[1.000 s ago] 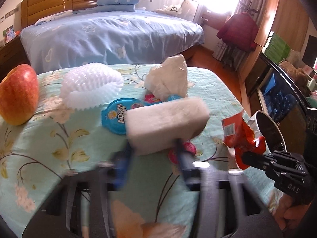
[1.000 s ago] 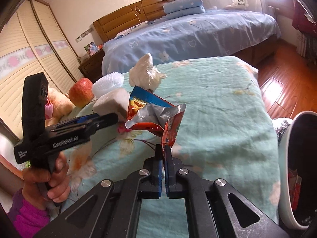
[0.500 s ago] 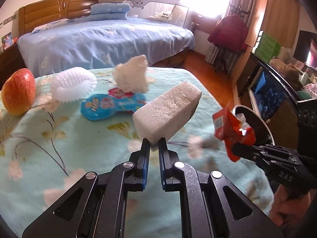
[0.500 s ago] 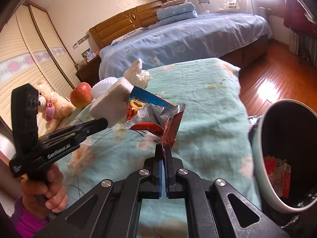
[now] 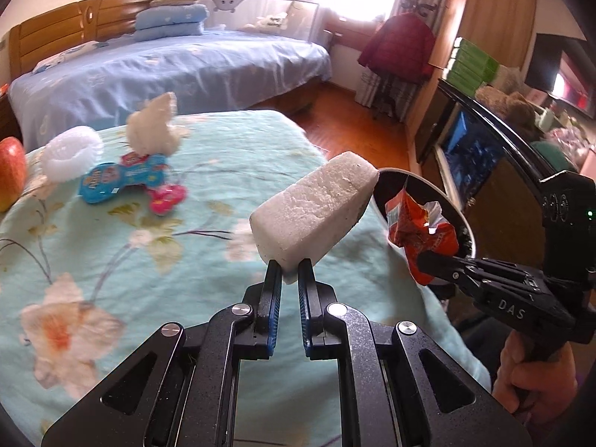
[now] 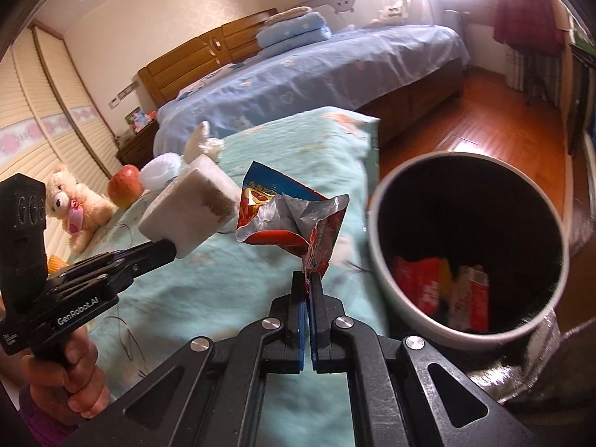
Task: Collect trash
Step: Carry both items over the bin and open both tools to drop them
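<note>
My left gripper (image 5: pixel 288 266) is shut on a white foam block (image 5: pixel 316 212) and holds it in the air above the table's right edge. The block also shows in the right wrist view (image 6: pixel 190 208). My right gripper (image 6: pixel 308 279) is shut on the corner of a red and silver snack wrapper (image 6: pixel 294 219), held up just left of the trash bin (image 6: pixel 376 223). The wrapper (image 5: pixel 421 231) and bin rim (image 5: pixel 443 201) also show in the left wrist view. The bin holds red wrappers (image 6: pixel 428 283).
On the floral teal tablecloth (image 5: pixel 111 246) lie a crumpled tissue (image 5: pixel 152 126), a white foam fruit net (image 5: pixel 70 152), a blue wrapper (image 5: pixel 119 178), a pink item (image 5: pixel 165 197) and an apple (image 5: pixel 11 171). A bed (image 5: pixel 167 70) stands behind. A teddy bear (image 6: pixel 74 201) sits at left.
My left gripper lifted the foam block off the table and carried it right, toward the bin. My right gripper moved the wrapper closer to the bin.
</note>
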`<state>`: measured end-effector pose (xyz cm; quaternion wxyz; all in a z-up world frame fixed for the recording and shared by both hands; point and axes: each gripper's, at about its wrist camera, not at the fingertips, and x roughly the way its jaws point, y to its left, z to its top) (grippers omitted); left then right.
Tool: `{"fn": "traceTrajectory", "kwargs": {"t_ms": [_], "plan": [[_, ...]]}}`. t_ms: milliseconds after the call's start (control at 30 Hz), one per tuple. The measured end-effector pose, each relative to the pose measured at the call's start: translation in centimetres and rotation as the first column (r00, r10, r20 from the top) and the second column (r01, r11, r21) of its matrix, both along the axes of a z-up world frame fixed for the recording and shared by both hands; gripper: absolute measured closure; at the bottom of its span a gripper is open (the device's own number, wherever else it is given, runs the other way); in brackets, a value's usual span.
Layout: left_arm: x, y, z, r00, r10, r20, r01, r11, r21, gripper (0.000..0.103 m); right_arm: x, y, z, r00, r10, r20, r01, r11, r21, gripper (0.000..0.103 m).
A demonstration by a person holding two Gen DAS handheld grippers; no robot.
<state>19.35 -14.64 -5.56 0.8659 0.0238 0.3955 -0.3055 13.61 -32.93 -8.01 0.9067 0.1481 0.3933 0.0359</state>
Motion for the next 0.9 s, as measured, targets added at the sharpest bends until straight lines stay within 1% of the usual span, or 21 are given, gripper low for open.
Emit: {"fn": "traceTrajectory", "kwargs": {"t_ms": [400,767,900], "plan": [[-1.8,-5.2,0.1,0.996,-0.085,-0.016,0.085,0.996,0.017,0.095,-2.8,-5.0,0.0,0.994,-0.105,0.001,0.105,0.994,-0.003,0.102],[-2.1,-9.4,0.5,0.991,-0.137,-0.008,0.137,0.989,0.058,0.095,-3.1,-7.9,-0.1,0.988,-0.155,0.001,0.155,0.988,0.005,0.102],[-2.1,-11.0,0.6,0.989,-0.146,-0.005,0.146,0.985,0.087,0.095,-2.9,-8.7,-0.1,0.986,-0.164,0.002,0.164,0.986,0.008,0.102]]}}
